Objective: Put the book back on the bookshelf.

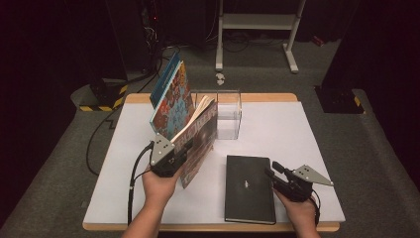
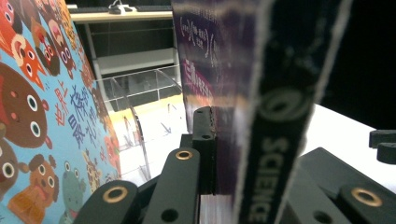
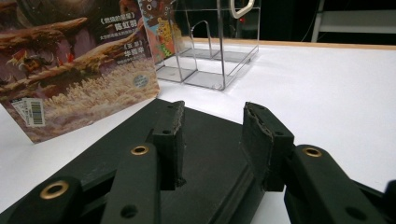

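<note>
A person's left hand holds my left gripper [image 1: 184, 148], which is shut on the lower edge of a dark science book [image 1: 200, 139]. That book stands tilted on the white table, its top leaning toward a clear acrylic holder [image 1: 229, 114]. In the left gripper view one jaw presses flat against the science book [image 2: 275, 116]. A colourful animal-cover book [image 1: 173, 96] leans upright just left of it. A black notebook [image 1: 249, 188] lies flat at the front right. My right gripper [image 1: 273, 170] hovers at its right edge, jaws apart over the notebook [image 3: 205, 158], nothing between them.
The white table [image 1: 297, 134] has bare room to the right of the holder and behind the notebook. A cable [image 1: 99, 134] hangs off the left side. A white metal frame [image 1: 257, 22] stands on the floor beyond the table's far edge.
</note>
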Demonstrator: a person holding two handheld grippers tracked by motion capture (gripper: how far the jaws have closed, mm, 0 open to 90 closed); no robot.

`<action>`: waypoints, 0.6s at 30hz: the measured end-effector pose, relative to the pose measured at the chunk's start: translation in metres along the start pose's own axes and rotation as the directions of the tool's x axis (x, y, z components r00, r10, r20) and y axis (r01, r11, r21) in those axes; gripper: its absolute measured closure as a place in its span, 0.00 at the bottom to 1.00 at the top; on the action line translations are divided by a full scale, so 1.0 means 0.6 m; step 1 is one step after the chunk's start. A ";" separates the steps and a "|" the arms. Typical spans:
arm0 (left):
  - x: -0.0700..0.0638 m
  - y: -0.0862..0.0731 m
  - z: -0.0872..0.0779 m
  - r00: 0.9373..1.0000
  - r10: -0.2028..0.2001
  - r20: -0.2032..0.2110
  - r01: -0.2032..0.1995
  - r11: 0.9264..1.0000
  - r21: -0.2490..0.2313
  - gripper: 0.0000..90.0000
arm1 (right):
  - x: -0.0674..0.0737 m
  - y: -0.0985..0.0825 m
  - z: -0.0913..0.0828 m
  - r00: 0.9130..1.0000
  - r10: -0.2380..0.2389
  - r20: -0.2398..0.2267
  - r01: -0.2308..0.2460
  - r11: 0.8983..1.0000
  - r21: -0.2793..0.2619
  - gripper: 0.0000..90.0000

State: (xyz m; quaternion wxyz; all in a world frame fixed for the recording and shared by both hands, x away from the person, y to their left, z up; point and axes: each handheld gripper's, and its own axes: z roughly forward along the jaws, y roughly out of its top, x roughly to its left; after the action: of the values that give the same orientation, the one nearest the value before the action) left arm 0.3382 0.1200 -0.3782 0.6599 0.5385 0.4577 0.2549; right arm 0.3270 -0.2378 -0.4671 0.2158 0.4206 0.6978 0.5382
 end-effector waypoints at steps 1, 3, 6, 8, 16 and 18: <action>-0.001 0.000 0.000 1.000 0.002 0.002 -0.002 1.000 0.001 0.93 | 0.000 0.000 0.000 1.000 0.000 -0.001 0.000 1.000 0.000 0.65; -0.002 0.001 0.002 1.000 0.006 -0.001 -0.006 1.000 -0.003 0.93 | 0.000 0.000 0.000 1.000 0.001 -0.002 -0.001 1.000 -0.001 0.65; 0.002 0.006 0.006 1.000 -0.026 -0.008 0.026 1.000 -0.015 0.93 | -0.001 0.000 -0.001 1.000 0.006 -0.004 -0.006 1.000 -0.004 0.65; 0.007 0.012 0.010 0.999 -0.048 -0.015 0.047 0.999 -0.022 0.93 | -0.002 0.000 -0.002 1.000 0.013 -0.006 -0.013 1.000 -0.006 0.65; 0.011 0.032 0.029 0.997 -0.051 -0.054 0.048 0.998 -0.049 0.93 | -0.003 0.001 -0.003 1.000 0.017 -0.008 -0.017 1.000 -0.010 0.65; 0.010 0.036 0.035 0.997 -0.045 -0.066 0.042 0.998 -0.056 0.93 | -0.004 0.001 -0.004 1.000 0.017 -0.008 -0.017 1.000 -0.012 0.65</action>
State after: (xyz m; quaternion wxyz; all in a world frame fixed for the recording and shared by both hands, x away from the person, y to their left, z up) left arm 0.3628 0.1208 -0.3599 0.6638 0.5014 0.4843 0.2710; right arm 0.3269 -0.2410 -0.4660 0.2108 0.4230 0.6919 0.5459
